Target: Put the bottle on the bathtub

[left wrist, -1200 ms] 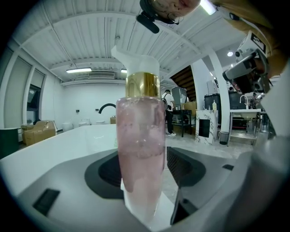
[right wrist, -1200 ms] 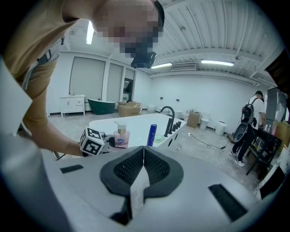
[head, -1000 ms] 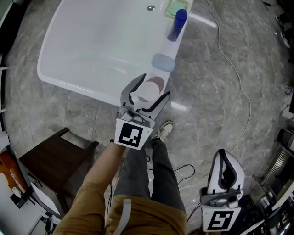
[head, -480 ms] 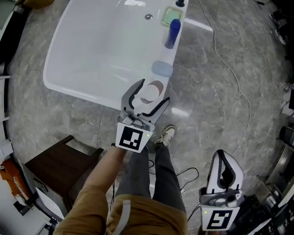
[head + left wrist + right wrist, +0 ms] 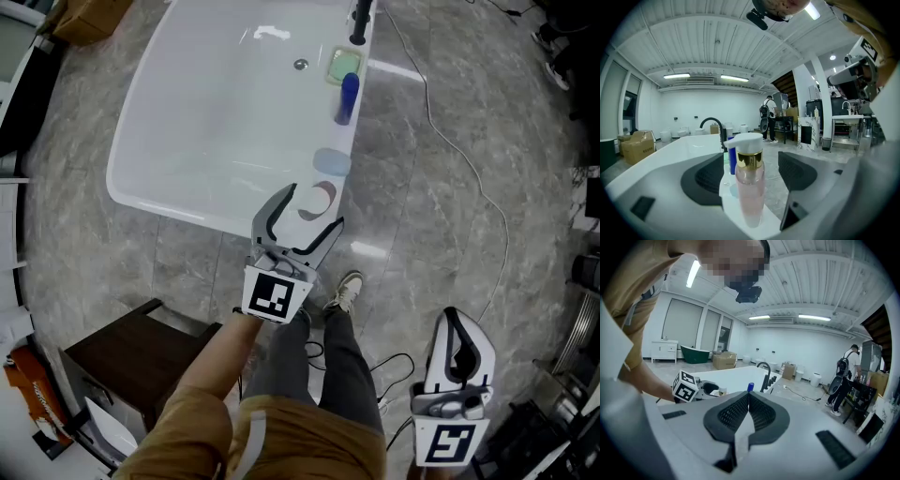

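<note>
Shift: left gripper (image 5: 307, 202) risen; bottle (image 5: 750, 187) upright between its jaws, untouched.
Left jaws: just opened wide.
Right gripper (image 5: 748, 404): low, jaws together.

right gripper (image 5: 748, 398) jaws closed, empty. blue bottle (image 5: 750, 387) on bathtub (image 5: 733, 373) rim, black faucet (image 5: 764, 372) just beyond it, same rim.

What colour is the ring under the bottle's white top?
The ring is gold; left gripper view.
</note>
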Motion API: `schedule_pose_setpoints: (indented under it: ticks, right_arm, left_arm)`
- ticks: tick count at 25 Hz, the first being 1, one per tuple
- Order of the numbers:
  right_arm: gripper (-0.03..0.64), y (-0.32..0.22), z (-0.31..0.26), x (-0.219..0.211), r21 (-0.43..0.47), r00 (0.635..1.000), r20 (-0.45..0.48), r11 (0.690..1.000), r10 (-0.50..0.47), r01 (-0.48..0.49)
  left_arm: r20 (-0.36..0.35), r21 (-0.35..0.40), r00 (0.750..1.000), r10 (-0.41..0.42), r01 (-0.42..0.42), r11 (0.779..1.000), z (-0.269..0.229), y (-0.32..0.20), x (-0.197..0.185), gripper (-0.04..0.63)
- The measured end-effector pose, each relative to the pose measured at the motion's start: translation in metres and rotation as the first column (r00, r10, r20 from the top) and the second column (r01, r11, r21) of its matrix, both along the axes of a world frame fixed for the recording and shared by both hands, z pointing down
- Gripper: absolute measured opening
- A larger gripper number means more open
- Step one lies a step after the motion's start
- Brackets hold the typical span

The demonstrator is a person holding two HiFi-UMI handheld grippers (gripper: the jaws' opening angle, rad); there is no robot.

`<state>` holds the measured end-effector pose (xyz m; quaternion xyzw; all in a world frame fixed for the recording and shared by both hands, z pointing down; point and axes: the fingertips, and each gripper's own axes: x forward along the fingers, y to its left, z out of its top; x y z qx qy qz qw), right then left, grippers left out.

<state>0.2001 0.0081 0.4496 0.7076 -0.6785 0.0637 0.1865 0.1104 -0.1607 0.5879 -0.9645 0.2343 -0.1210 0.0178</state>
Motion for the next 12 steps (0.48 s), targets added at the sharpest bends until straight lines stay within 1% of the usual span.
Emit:
schedule_pose_setpoints:
  ticks: [3,12]
  right_arm:
    - [0.006,0.000,-0.010,-0.007,0.013,1.000,-0.004,1.000,0.004,-0.004]
    - [0.006,-0.002,-0.040,-0.026,0.031,0.999,-0.036,0.999,0.021,-0.020]
  left_arm:
    - [0.009,0.001,1.000,0.010,-0.010,1.000,-0.009,0.004,-0.006,0.350]
    - [-0.017,-0.020,1.000,-0.003,0.003,1.000,-0.028,0.008,-0.025,0.348]
